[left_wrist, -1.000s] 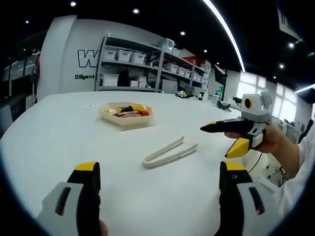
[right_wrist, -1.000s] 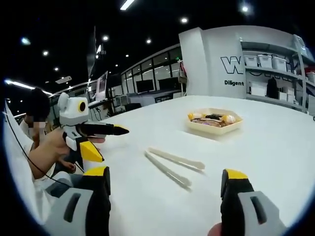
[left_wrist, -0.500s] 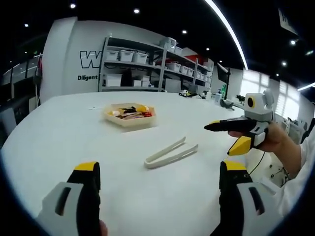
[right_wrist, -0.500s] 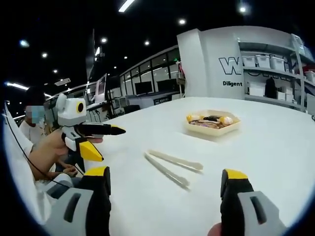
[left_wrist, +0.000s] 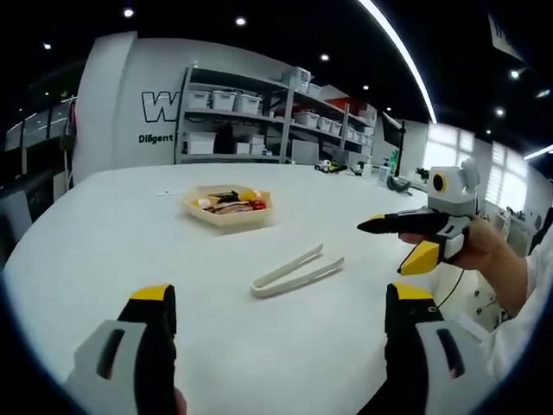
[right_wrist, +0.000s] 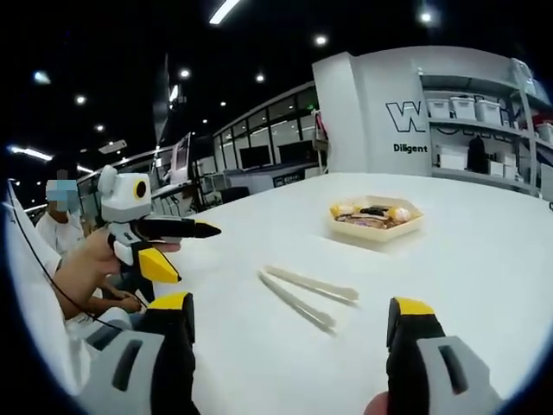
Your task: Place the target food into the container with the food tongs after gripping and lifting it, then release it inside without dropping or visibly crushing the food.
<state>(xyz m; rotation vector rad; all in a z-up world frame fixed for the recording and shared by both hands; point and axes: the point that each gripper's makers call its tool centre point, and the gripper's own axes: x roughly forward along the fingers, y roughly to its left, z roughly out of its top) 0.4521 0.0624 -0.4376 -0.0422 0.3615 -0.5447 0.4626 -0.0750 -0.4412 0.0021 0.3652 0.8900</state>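
White food tongs on table; container beyond.

Cream tongs lie flat on the white surface, arms splayed slightly open. Farther off sits a shallow beige tray holding mixed food: pale, dark, yellow and red pieces.
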